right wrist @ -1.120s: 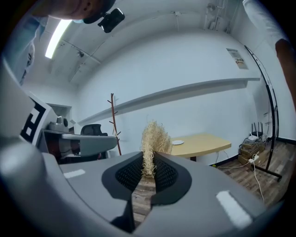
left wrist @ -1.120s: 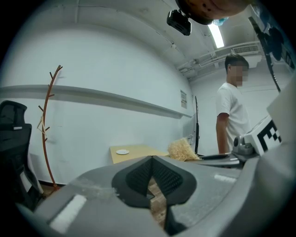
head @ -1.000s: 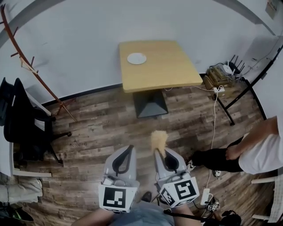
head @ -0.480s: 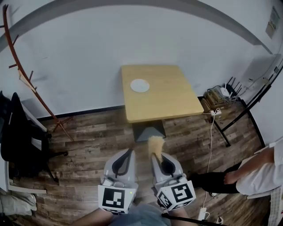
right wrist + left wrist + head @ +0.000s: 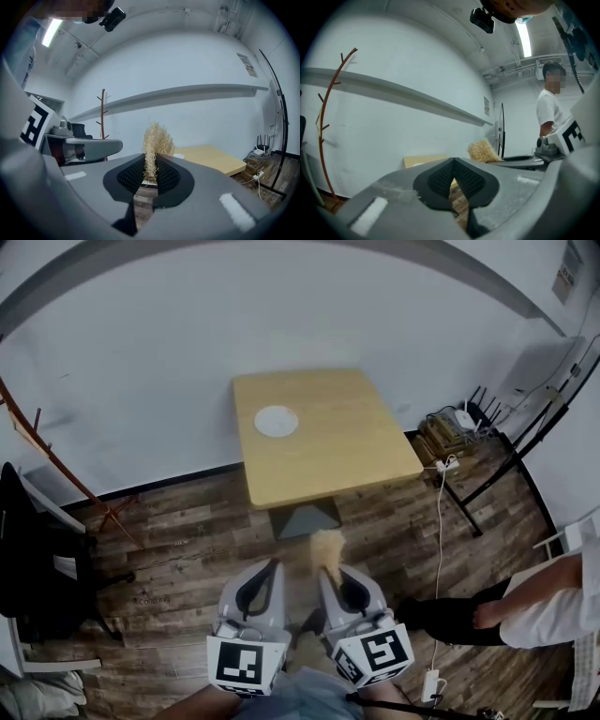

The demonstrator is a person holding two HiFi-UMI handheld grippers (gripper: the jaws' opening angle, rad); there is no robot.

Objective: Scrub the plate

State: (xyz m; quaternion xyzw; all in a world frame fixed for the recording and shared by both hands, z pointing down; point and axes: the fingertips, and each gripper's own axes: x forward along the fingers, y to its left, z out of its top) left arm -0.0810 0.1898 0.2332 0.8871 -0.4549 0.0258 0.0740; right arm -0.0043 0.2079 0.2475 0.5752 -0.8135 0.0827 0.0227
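Observation:
A small white plate (image 5: pixel 276 421) lies on the far left part of a light wooden table (image 5: pixel 337 451) that stands against the white wall. Both grippers hover over the wood floor, well short of the table. My right gripper (image 5: pixel 330 570) is shut on a straw-coloured fibre scrubber (image 5: pixel 326 547), whose tuft sticks up from between the pads (image 5: pixel 151 174). My left gripper (image 5: pixel 266 570) sits beside it, jaws shut with nothing between them (image 5: pixel 453 164). The scrubber (image 5: pixel 482 151) also shows in the left gripper view.
A person in a white shirt (image 5: pixel 555 594) stands at the right. A red coat rack (image 5: pixel 56 460) and a black chair (image 5: pixel 42 549) are at the left. Boxes with a router (image 5: pixel 459 423), cables and a power strip (image 5: pixel 427 683) are at the right.
The table and plate have grown larger and sit lower and further left in the head view. Both grippers keep their pose, the right still holding the scrubber.

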